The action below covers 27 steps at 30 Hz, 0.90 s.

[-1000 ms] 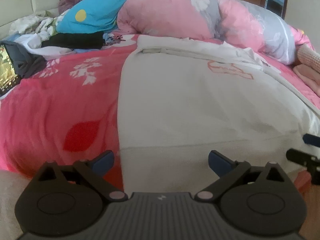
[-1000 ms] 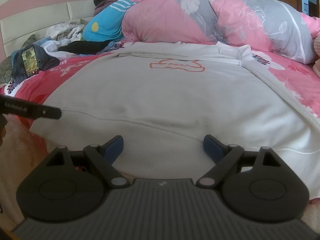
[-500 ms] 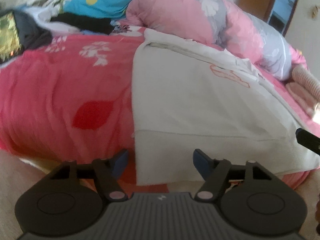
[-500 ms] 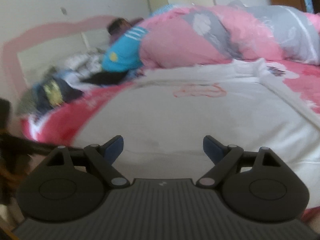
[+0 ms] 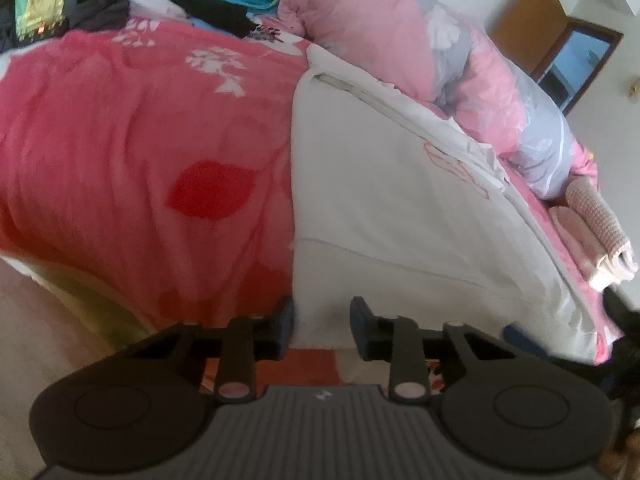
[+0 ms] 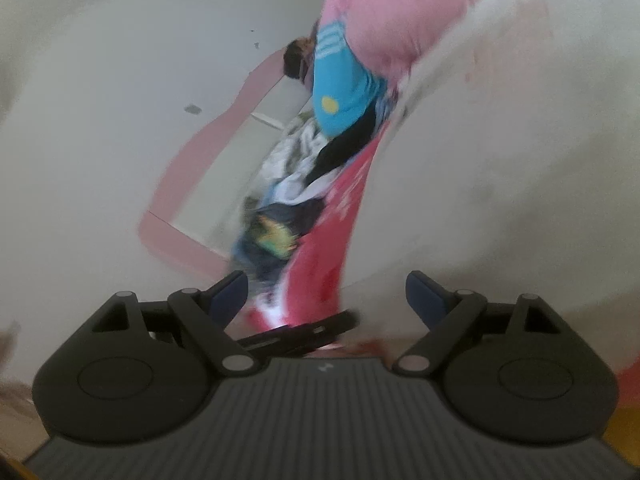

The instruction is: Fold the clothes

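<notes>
Covering bed, red floral quilt (image 5: 132, 152); white walls. White sweatshirt (image 5: 380, 200) hem between left gripper (image 5: 322, 318) jaws, just closing; contact unclear. Right gripper (image 6: 326, 296) spread wide, sweatshirt at 2 o'clock.

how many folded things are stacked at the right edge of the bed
2 that I can make out: a knitted beige piece on top, and a plain pink piece under it, beside the white sweatshirt. The stack's far side is hidden, so more may lie there.

L tool (image 5: 322, 322) jaws just closed in around white sweatshirt (image 5: 400, 216) hem corner; R tool (image 6: 326, 294) rolled sideways.
</notes>
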Available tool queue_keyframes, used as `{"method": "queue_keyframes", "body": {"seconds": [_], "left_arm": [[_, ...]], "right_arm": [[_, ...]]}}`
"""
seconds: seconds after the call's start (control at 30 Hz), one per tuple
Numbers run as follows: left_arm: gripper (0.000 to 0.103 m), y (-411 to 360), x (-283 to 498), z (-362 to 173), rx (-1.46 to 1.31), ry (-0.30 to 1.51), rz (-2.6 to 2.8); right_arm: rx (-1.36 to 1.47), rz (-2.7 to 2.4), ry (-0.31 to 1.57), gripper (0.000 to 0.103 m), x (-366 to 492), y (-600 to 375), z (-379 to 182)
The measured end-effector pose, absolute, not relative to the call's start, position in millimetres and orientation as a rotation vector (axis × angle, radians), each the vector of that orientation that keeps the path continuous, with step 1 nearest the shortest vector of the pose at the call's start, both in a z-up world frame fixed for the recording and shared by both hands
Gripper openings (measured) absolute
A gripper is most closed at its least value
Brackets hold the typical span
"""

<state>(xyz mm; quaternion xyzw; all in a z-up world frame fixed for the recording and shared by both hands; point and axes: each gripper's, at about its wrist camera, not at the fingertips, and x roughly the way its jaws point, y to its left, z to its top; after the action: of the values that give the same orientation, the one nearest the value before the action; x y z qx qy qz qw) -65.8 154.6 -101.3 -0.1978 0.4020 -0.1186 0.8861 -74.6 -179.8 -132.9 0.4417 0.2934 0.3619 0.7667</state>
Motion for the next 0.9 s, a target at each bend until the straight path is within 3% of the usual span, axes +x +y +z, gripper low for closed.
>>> {"method": "queue_keyframes", "body": {"seconds": [0.1,0.2,0.43,0.9], "left_arm": [[0.009,158.0,-66.4,-100.5,-0.430,0.836,-0.242],[0.006,163.4,-67.7,-99.9,-0.472,0.844,-0.247],[0.004,179.7,-66.4,-98.8,-0.629,0.851,-0.289],[0.004,186.3,-63.3,-89.6,-0.708,0.841,-0.337]], "right_arm": [[1.055,0.806,0.706,0.072,-71.1,-168.6,-151.9],[1.145,0.802,0.762,0.066,-68.1,-160.9,-169.6],[1.348,0.762,0.860,0.058,-65.4,-147.2,-210.0],[1.551,0.783,0.891,0.058,-67.0,-118.8,-237.0]]}}
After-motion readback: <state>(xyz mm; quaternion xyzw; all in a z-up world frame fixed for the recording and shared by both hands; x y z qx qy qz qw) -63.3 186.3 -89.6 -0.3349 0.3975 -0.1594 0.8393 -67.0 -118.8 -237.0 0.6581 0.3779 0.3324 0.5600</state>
